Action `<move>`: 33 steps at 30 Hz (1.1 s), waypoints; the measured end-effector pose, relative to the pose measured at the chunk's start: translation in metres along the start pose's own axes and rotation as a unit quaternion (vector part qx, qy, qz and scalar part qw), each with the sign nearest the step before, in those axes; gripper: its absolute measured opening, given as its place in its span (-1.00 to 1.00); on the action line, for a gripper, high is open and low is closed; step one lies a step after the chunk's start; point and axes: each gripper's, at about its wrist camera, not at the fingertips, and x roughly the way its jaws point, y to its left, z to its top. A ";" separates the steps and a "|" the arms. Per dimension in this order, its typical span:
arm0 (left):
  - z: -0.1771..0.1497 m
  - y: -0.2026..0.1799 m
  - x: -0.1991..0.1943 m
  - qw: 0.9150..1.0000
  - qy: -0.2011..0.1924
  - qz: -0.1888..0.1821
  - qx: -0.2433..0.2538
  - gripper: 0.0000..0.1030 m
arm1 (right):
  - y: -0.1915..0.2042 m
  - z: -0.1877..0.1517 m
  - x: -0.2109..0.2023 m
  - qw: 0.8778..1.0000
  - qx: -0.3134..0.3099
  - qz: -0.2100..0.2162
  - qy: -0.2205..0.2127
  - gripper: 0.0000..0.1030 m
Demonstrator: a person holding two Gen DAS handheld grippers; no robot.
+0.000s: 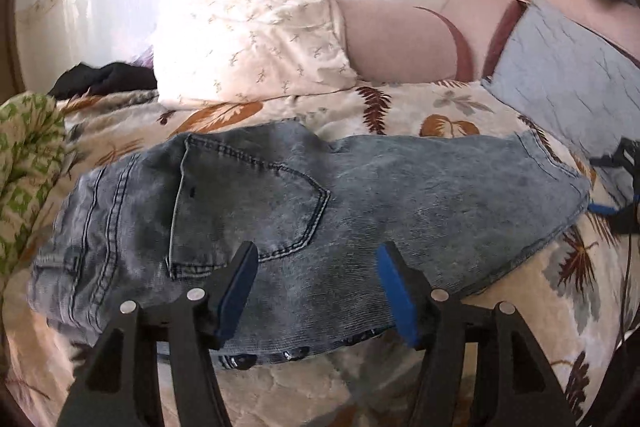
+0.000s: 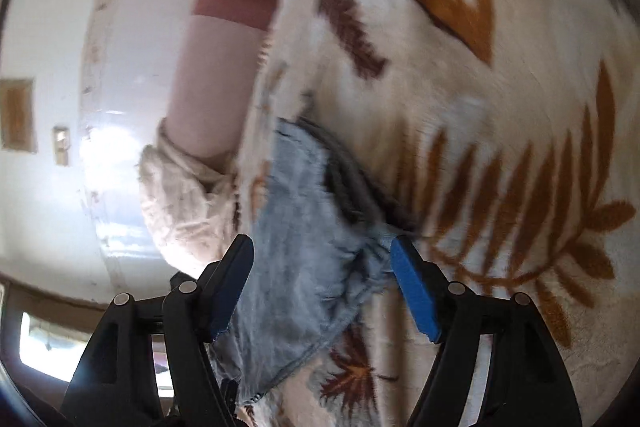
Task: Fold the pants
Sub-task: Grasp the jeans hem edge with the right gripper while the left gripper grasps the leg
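Observation:
A pair of light blue denim pants [image 1: 312, 219] lies folded lengthwise across the bed, waist and back pocket to the left, leg ends to the right. My left gripper [image 1: 318, 291] is open, its blue pads hovering over the near middle of the pants. My right gripper [image 2: 322, 283] is open and tilted, with the hem end of the pants [image 2: 308, 267] between its spread fingers; the view is blurred. The right gripper also shows in the left wrist view [image 1: 618, 187] at the far right, beside the leg ends.
The bed has a cream blanket [image 1: 400, 107] with brown leaf print. A white floral pillow [image 1: 256, 39], a pink bolster [image 1: 400, 43] and a blue-grey pillow [image 1: 568, 67] line the back. A green-patterned cloth [image 1: 28, 163] lies at the left, dark clothing [image 1: 104, 77] behind it.

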 end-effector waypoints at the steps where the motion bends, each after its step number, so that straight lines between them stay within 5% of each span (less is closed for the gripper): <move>1: 0.000 -0.001 0.001 1.000 0.003 0.002 -0.002 0.26 | -0.001 0.001 0.000 1.000 0.004 0.000 0.002 0.38; 7: 0.016 -0.020 0.001 1.000 0.009 -0.023 -0.011 0.26 | -0.011 -0.009 0.008 0.999 0.027 -0.010 0.037 0.33; 14: 0.064 -0.073 0.021 0.995 0.031 -0.092 0.038 0.26 | 0.001 -0.007 0.019 1.000 0.002 -0.015 0.005 0.36; 16: 0.083 -0.099 0.031 0.990 0.041 -0.107 0.077 0.26 | 0.003 -0.009 0.022 0.999 -0.011 -0.030 -0.010 0.18; 17: 0.091 -0.110 0.036 0.987 0.045 -0.117 0.096 0.26 | 0.004 -0.011 0.023 0.999 -0.019 -0.041 -0.017 -0.19; 18: 0.100 -0.124 0.041 0.983 0.051 -0.130 0.119 0.36 | 0.001 -0.014 0.023 0.998 -0.019 -0.048 -0.021 -0.44; 21: 0.125 -0.167 0.065 0.965 0.081 -0.178 0.173 0.75 | -0.008 -0.014 0.018 0.999 -0.012 -0.034 -0.017 -0.56; 27: 0.158 -0.243 0.113 0.940 0.110 -0.220 0.234 0.80 | -0.014 -0.013 0.020 1.000 -0.011 -0.021 -0.009 -0.59; 33: 0.160 -0.301 0.159 0.906 0.163 -0.258 0.293 0.74 | -0.019 -0.011 0.017 1.000 -0.001 -0.013 -0.007 -0.55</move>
